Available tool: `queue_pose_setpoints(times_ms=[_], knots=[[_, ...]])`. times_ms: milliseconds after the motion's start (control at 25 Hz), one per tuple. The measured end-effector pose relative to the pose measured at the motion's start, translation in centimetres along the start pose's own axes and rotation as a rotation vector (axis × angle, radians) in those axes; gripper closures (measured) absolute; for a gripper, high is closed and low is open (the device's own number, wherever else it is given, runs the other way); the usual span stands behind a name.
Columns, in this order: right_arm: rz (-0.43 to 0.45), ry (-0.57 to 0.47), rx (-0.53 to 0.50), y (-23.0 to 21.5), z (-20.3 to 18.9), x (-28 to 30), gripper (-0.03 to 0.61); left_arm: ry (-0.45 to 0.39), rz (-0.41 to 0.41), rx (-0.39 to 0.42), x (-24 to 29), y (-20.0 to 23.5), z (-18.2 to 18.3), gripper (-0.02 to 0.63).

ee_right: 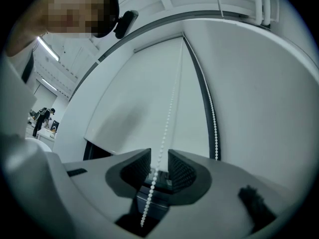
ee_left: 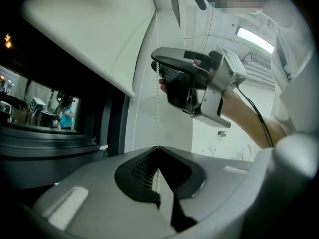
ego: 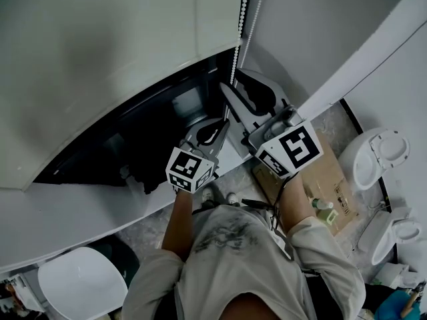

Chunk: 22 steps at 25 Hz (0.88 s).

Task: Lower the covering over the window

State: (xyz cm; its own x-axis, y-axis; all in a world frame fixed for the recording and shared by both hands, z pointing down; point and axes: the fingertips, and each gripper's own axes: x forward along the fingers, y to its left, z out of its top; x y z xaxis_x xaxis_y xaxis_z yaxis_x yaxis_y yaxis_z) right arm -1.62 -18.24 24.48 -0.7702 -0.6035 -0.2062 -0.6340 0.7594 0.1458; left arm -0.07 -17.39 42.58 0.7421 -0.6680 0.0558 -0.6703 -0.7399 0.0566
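A white roller blind (ego: 113,52) covers the upper part of a dark window (ego: 133,142); its bottom edge (ee_right: 114,151) hangs partway down. A white bead chain (ego: 241,25) drops along the blind's right side. My left gripper (ee_left: 158,148) is shut on the bead chain (ee_left: 157,103), low on the strand. My right gripper (ee_right: 159,156) is higher on the same chain (ee_right: 167,118); its jaws stand apart with the beads running between the ribbed pads, not pressed. In the head view the left gripper (ego: 225,122) sits just below the right gripper (ego: 235,84).
A white sill (ego: 80,212) runs under the window. On the floor to the right lie a cardboard box (ego: 327,179) with a bottle on it and white seats (ego: 377,155). A white chair (ego: 83,285) stands at the lower left. A wall (ego: 320,39) closes the right side.
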Motion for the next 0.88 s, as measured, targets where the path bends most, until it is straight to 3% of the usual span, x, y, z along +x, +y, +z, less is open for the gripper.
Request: queue_pose_setpoints(times_ms=[120,200,280,520,880], knots=[[-0.009,-0.006,-0.005,-0.1,0.1,0.0,0.472,0.016,0.001,-0.006,0.0,0.0,-0.9,0.603],[-0.021,-0.005,-0.009,-0.2,0.1,0.0,0.538,0.018,0.002,-0.011,-0.2,0.0,-1.2,0.603],[-0.025,-0.005,-0.008,-0.2,0.2,0.0,0.556,0.012,0.001,-0.011,-0.3,-0.2,-1.1,0.6],[-0.029,-0.013,0.016,-0.5,0.0,-0.1,0.561,0.011,-0.033,-0.01,-0.5,-1.0,-1.1,0.546],[-0.015,-0.008,0.035,0.3,-0.3,-0.1,0.561,-0.141,-0.033,-0.018,-2.8,-0.5,4.7,0.518]])
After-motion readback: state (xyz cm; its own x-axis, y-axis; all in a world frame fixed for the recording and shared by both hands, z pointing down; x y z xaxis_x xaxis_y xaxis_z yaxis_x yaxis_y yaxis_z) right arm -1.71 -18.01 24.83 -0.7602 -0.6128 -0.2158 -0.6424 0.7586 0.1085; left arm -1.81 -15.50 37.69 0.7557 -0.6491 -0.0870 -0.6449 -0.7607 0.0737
